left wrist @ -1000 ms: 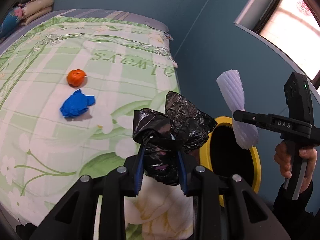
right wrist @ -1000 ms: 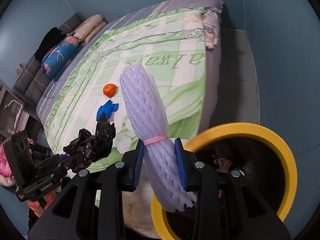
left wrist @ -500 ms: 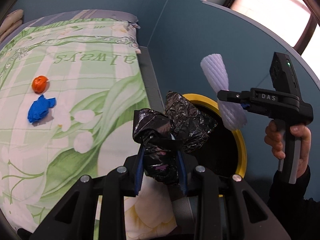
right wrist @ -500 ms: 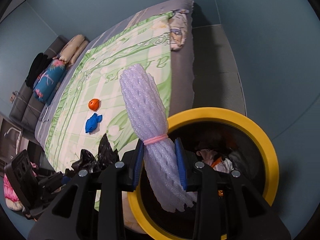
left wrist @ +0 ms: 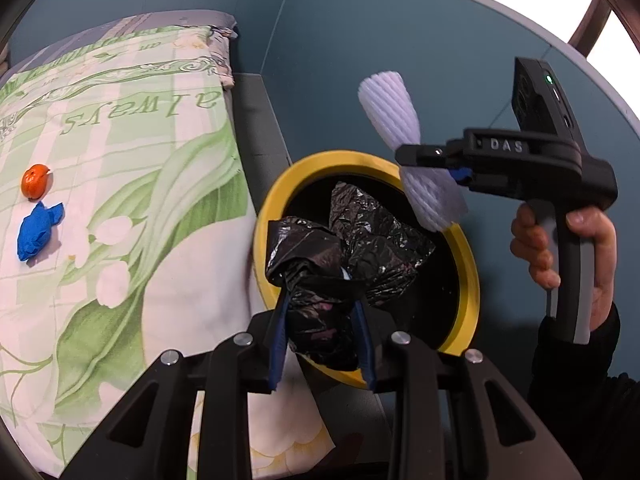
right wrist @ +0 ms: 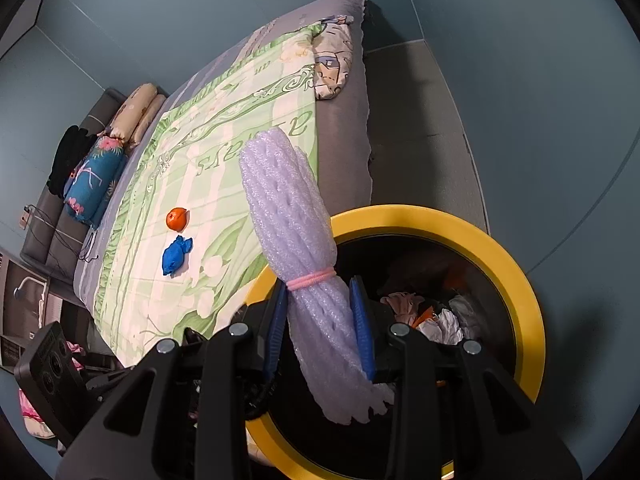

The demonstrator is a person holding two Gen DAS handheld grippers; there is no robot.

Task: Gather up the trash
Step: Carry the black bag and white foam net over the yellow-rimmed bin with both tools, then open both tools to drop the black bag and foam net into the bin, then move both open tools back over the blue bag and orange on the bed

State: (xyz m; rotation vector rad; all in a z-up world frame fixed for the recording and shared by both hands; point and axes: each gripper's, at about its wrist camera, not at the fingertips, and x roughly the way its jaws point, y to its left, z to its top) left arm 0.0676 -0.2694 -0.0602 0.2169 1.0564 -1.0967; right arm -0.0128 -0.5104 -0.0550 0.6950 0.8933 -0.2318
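Note:
My left gripper (left wrist: 322,316) is shut on a crumpled black plastic bag (left wrist: 344,248), which hangs over the mouth of the yellow-rimmed bin (left wrist: 276,200). My right gripper (right wrist: 320,316) is shut on a white foam net roll (right wrist: 288,216) bound with a pink band, held above the same bin (right wrist: 500,252). In the left wrist view the right gripper (left wrist: 432,152) holds the foam roll (left wrist: 394,108) over the bin's far rim, with a hand (left wrist: 592,240) on its handle. An orange ball (left wrist: 35,176) and a blue wad (left wrist: 36,232) lie on the bed.
The bed with a green floral sheet (right wrist: 240,128) stands left of the bin. Several scraps of trash (right wrist: 432,316) lie inside the bin. Pillows (right wrist: 132,116) sit at the bed's far end. Blue walls close the corner behind the bin.
Both grippers have moved from over the bed's edge to over the bin's opening, and both have rolled somewhat. The bag and the foam roll stay gripped.

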